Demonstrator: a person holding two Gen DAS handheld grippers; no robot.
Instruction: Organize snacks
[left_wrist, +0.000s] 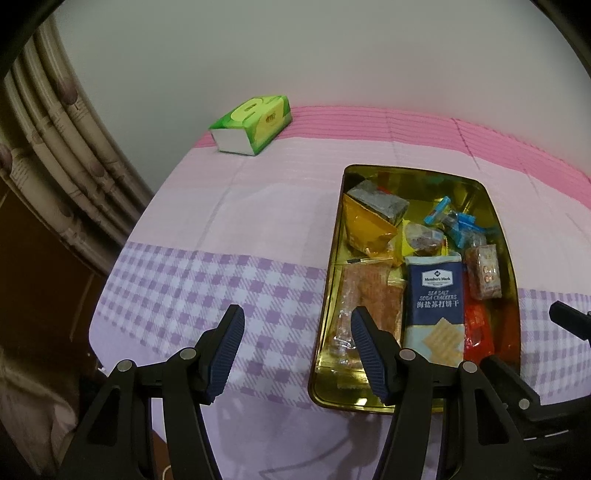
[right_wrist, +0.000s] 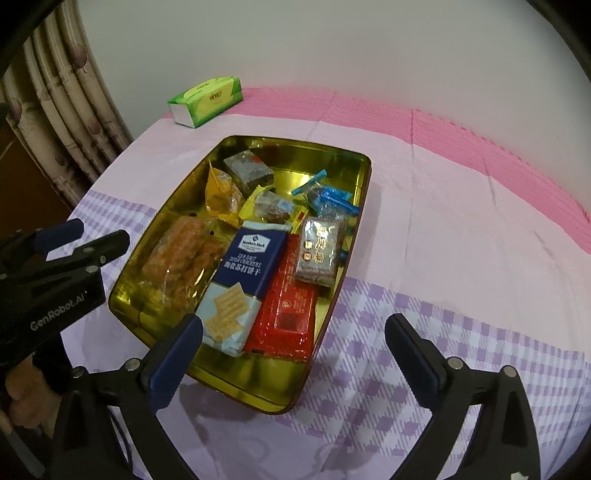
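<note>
A gold metal tin (left_wrist: 334, 280) (right_wrist: 168, 206) holds several snacks: a blue Member's Mark cracker pack (left_wrist: 436, 306) (right_wrist: 240, 280), a red packet (right_wrist: 288, 310), a clear bag of orange snacks (right_wrist: 181, 254), a yellow bag (left_wrist: 365, 225), a grey block (right_wrist: 247, 170) and blue candies (right_wrist: 328, 197). My left gripper (left_wrist: 295, 325) is open and empty, hovering over the tin's left rim. My right gripper (right_wrist: 295, 339) is open and empty above the tin's near end. The left gripper also shows at the left of the right wrist view (right_wrist: 77, 236).
The tin sits on a table with a pink and purple checked cloth (right_wrist: 461, 229). A green tissue box (left_wrist: 251, 123) (right_wrist: 205, 99) lies at the far left corner. A curtain (left_wrist: 55, 155) hangs left of the table. A white wall stands behind.
</note>
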